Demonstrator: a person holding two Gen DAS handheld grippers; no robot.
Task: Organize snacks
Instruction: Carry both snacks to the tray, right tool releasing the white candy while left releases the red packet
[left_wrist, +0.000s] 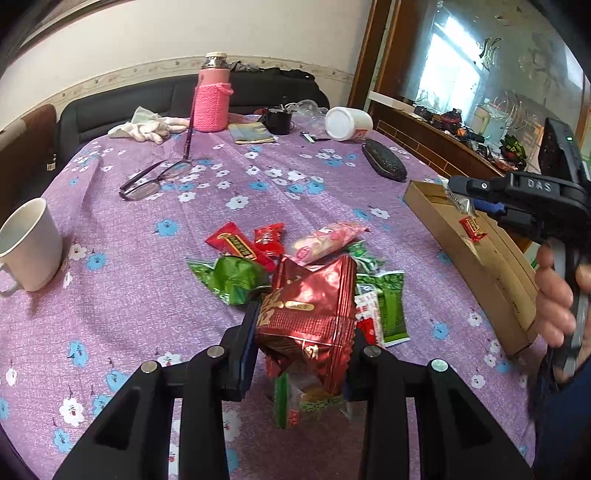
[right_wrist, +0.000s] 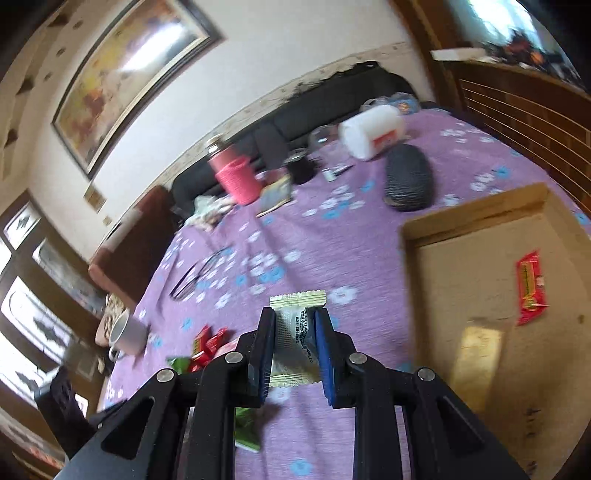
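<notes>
Dark-red foil packet (left_wrist: 306, 314) pinched in left gripper (left_wrist: 301, 343) above the snack pile (left_wrist: 295, 258), right gripper (right_wrist: 294, 343) clamps a pale sachet (right_wrist: 295, 332) short of the cardboard box (right_wrist: 480, 229) to its right; thin slippery wrappers could slip mid-carry.

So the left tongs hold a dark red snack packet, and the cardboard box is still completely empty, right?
Not quite. The left tongs do hold the dark red packet, but the cardboard box isn't empty: the right wrist view shows a red candy wrapper lying inside it.

red packet (left_wrist: 310, 310): glossy foil (crinkled) | box (left_wrist: 476, 266): matt cardboard
</notes>
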